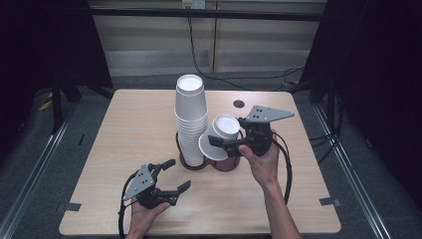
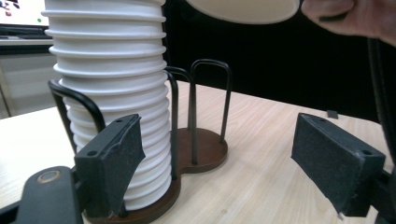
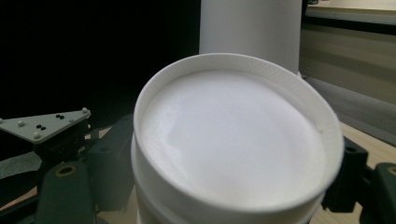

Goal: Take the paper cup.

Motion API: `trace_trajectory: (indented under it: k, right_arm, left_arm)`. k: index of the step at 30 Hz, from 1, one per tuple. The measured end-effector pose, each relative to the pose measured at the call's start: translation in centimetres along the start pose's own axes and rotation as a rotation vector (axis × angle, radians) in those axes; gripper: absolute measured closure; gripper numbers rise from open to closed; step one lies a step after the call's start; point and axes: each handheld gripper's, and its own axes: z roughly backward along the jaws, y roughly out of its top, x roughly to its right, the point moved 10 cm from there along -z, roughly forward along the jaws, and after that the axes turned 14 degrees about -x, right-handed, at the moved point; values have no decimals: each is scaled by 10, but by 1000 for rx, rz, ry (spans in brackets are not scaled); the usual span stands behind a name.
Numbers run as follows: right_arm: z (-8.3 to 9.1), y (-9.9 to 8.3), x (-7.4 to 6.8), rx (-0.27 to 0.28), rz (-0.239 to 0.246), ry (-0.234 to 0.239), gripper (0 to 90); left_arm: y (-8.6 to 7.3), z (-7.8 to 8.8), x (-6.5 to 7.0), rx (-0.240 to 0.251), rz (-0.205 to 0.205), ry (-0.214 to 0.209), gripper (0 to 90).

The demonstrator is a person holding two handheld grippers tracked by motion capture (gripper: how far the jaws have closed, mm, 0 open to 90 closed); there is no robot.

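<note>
A: What stands past the fingers (image 2: 114, 161)?

B: A tall stack of white cups (image 2: 112, 93) in a dark wire holder (image 2: 196, 149) on the bench (image 2: 261, 182), behind the left one.

A: And the fingers?

B: Wide apart, nothing between. Above, a tilted cup (image 2: 245, 8) beside a hand (image 2: 359, 18).

The near half of the worktop (image 1: 99, 199) lies bare, and so do its left side and its far right corner, so a hand could sweep through there freely. In the middle the tall cup stack (image 1: 190, 119) blocks the way, standing in the dark wire holder (image 1: 206, 163). The holder's right bay has nothing standing in it, but a tilted cup (image 1: 220, 136), clamped in the right gripper (image 1: 234, 144), hangs above it.
</note>
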Motion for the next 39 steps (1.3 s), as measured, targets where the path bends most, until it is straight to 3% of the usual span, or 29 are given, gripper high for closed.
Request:
trace_trajectory:
  k: [3,4,9,15,19,34,39]
  right_arm:
    - [-4,-7,-4,-6,-1,7,216]
    - [-6,-9,-4,-7,-2,12,216]
    - [-11,-20,-8,-17,-9,18,216]
    - [-23,-37,-15,-18,-21,51,217]
    - [-35,-50,-19,-41,-29,67,217]
    - [-51,-69,-39,-51,-17,128,217]
    - [-55,-70,-43,-55,-12,127,218]
  left_arm:
    - [1,0,1,7,5,-15,164]
    - [1,1,0,2,-12,-13,163]
    - [1,0,5,-1,1,-34,158]
    - [7,-2,15,-11,-34,-60,159]
    - [8,-3,17,-13,-34,-79,158]
    - [8,-13,26,-40,-62,-120,154]
    - [7,-18,27,-52,-67,-124,154]
